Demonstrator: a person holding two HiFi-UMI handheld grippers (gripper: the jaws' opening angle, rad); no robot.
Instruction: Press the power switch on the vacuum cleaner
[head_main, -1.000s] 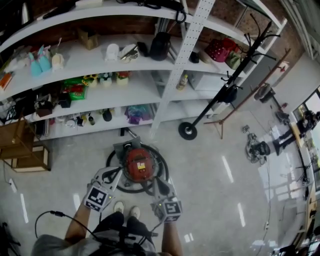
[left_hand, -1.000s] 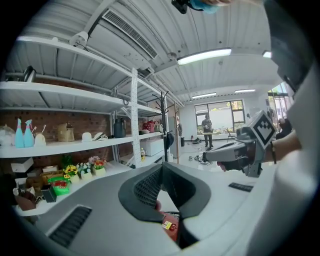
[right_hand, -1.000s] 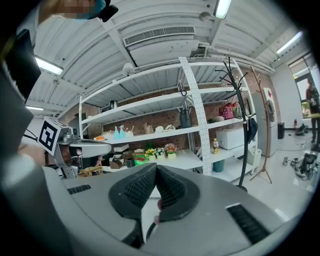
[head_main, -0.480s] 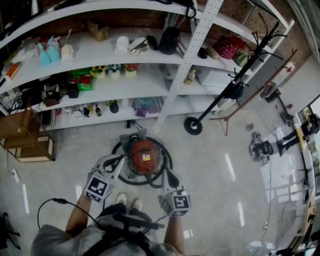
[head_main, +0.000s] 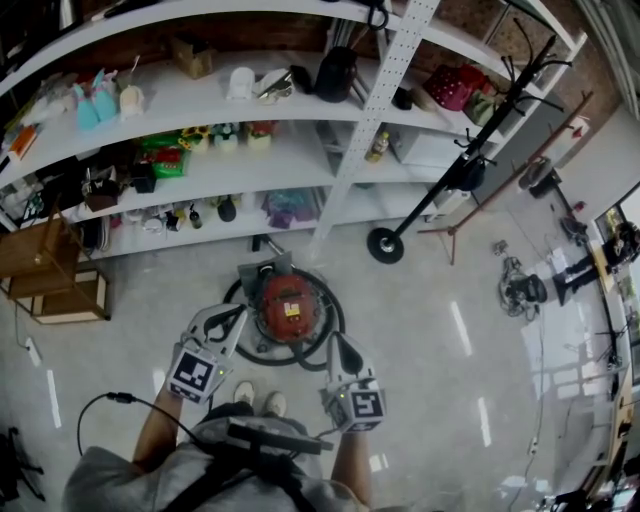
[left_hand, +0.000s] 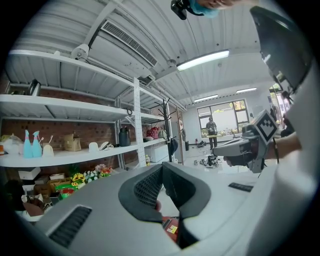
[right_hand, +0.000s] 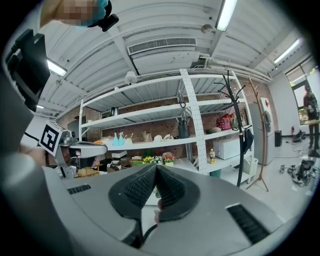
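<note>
- Only the head view took in the whole red vacuum cleaner (head_main: 288, 308). It stood on the floor (head_main: 430, 350) close to the edge that runs along the shelving (head_main: 250, 160). Its black hose (head_main: 338, 316) ringed it, and the person's shoes (head_main: 243, 393) were just behind.
- The left gripper view caught only a red sliver of the vacuum cleaner (left_hand: 170, 227) below its jaws. The right gripper view looked at the shelving instead.
- The left gripper (head_main: 234, 318) hung by the vacuum cleaner's left flank and the right gripper (head_main: 334, 345) by its near right side. No view settled whether either touched it.
- Each gripper view showed its own jaws clenched tip to tip, with nothing between them.
- Counted: one vacuum cleaner, two grippers, two shoes, two blue spray bottles (head_main: 82, 105) and two coat stands (head_main: 383, 245).
- The power switch could not be made out.
</note>
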